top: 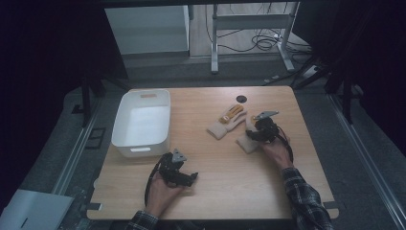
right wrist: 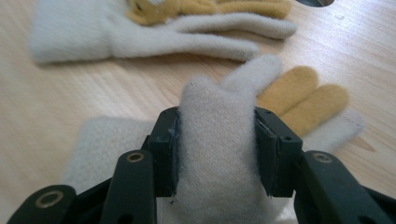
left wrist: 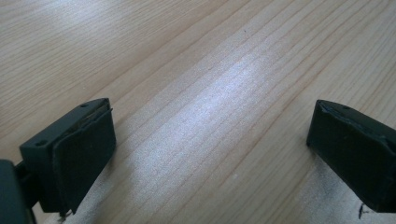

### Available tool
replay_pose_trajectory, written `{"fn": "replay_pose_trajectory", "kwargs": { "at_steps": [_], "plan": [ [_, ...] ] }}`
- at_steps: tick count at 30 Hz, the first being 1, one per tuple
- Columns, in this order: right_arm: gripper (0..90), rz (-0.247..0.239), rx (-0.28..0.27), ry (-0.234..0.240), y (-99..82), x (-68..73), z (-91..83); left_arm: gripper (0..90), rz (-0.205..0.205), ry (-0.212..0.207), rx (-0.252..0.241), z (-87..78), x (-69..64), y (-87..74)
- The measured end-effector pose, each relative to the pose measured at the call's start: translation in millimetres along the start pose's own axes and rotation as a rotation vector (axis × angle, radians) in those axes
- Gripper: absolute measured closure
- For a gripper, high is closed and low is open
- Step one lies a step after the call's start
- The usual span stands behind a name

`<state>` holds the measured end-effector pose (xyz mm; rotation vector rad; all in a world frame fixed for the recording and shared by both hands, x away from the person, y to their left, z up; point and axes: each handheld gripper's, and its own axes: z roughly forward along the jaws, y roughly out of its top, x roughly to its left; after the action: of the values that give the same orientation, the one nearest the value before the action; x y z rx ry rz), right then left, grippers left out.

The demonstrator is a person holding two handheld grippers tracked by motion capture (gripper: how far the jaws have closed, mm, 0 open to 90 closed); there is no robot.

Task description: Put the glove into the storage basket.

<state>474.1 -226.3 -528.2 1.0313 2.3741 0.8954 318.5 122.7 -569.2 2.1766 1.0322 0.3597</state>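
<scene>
Two knitted gloves lie on the right half of the wooden table in the high view, cream with mustard-yellow fingers. The far glove rests flat, near the small dark hole in the tabletop. The near glove lies just beside it, toward the person, and the right gripper sits on top of it, its grey three-cornered plate pointing away from the person. The left gripper rests low over bare wood near the front edge, well apart from both gloves, held in the left hand. A white plastic bin stands at the table's left side, behind the left gripper.

From the left gripper view, the two black jaws stand wide apart, one at each lower corner, with nothing between them but pale wood grain.

From the right gripper view, the jaws are closed partway on a bunched fold of the near glove; the cream knit bulges up between the pads and presses against both of them. That glove's cream thumb and two mustard fingers stretch out beyond the jaws, and its cuff spreads on the wood below the left jaw. The far glove lies across the top of this view, untouched, its fingers pointing right toward the dark hole at the upper edge.
</scene>
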Motion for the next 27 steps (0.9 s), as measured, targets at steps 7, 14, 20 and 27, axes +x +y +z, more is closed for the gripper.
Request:
{"fn": "replay_pose_trajectory", "kwargs": {
  "at_steps": [7, 14, 20, 27],
  "plan": [
    [54.7, -0.002, -0.05, 0.05, -0.8, 5.8, -27.9, 1.3, 0.002, 0.0, 0.001, -0.1, 0.1, 0.0],
    [54.1, -0.053, -0.087, 0.11, -1.5, 30.2, -59.8, 1.2, 0.001, 0.0, 0.002, -0.1, 0.1, 0.0],
    [53.4, -0.087, -0.096, 0.182, -9.4, 60.5, -74.3, 1.3, 0.006, 0.002, 0.002, -0.2, 0.4, 0.1],
    [52.3, -0.159, -0.083, 0.265, -20.3, 98.6, -72.8, 1.2, -0.001, 0.001, 0.0, 0.0, -0.1, 0.0]
  ]
}}
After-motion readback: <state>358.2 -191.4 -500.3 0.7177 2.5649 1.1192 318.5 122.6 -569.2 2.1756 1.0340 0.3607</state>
